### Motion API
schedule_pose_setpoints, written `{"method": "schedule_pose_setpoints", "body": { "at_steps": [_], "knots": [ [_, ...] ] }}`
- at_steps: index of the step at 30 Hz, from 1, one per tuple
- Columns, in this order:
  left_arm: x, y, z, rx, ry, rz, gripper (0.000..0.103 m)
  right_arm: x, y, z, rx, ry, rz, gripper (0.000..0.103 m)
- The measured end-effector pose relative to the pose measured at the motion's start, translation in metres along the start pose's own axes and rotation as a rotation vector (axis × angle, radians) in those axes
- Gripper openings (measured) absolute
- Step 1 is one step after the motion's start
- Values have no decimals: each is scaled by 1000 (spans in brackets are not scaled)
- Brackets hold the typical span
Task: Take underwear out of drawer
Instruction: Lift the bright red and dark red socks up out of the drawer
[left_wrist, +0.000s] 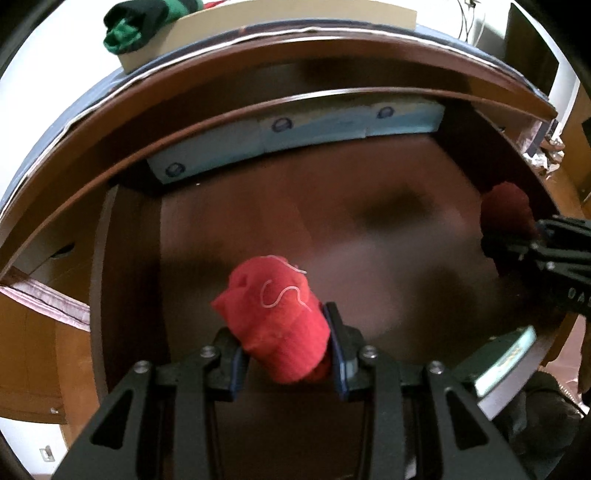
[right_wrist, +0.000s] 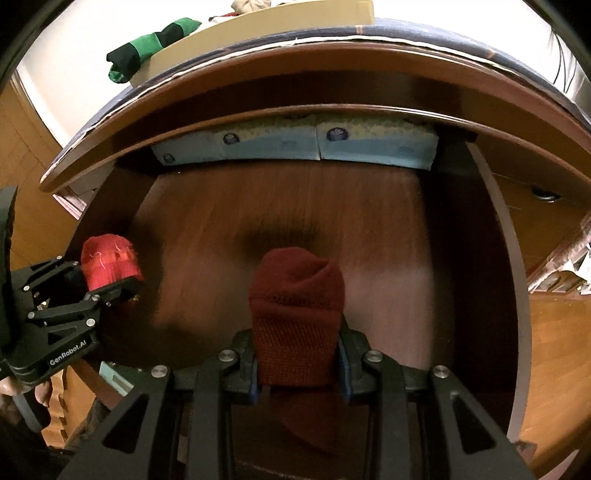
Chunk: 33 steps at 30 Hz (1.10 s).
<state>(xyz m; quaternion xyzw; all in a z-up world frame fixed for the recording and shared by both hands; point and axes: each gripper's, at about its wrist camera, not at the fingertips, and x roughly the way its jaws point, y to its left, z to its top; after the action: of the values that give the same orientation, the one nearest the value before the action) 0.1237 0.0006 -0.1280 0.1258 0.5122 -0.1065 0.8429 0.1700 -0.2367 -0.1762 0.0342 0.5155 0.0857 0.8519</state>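
Note:
My left gripper (left_wrist: 286, 354) is shut on a bright red rolled underwear (left_wrist: 277, 314) and holds it over the open wooden drawer (left_wrist: 258, 221). It also shows at the left of the right wrist view (right_wrist: 107, 264). My right gripper (right_wrist: 297, 363) is shut on a dark red rolled underwear (right_wrist: 297, 310), also over the drawer (right_wrist: 369, 206). This roll shows at the right edge of the left wrist view (left_wrist: 508, 210), with the right gripper's fingers (left_wrist: 517, 243) around it.
Light blue tissue packs (left_wrist: 295, 129) line the drawer's back wall (right_wrist: 295, 144). A green and black folded garment (left_wrist: 144, 22) lies on a beige box on the tabletop above (right_wrist: 147, 48). The desk's front edge (right_wrist: 295, 70) overhangs the drawer.

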Motion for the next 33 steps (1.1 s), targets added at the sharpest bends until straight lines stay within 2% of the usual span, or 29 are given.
{"method": "schedule_pose_setpoints", "body": {
  "at_steps": [12,24,32,33],
  "knots": [
    [11,2,4,19,18,75,35,22,-7,-7,36,54,37,33],
    [11,-2,2,30,20,66,35,23,-6,-8,29,33,16,34],
    [13,2,1,-7,12,51,35,21,-2,-8,-1,28,0,35],
    [13,3,1,-11,8,45,35,24,0,-12,-13,50,-3,36]
  ]
}}
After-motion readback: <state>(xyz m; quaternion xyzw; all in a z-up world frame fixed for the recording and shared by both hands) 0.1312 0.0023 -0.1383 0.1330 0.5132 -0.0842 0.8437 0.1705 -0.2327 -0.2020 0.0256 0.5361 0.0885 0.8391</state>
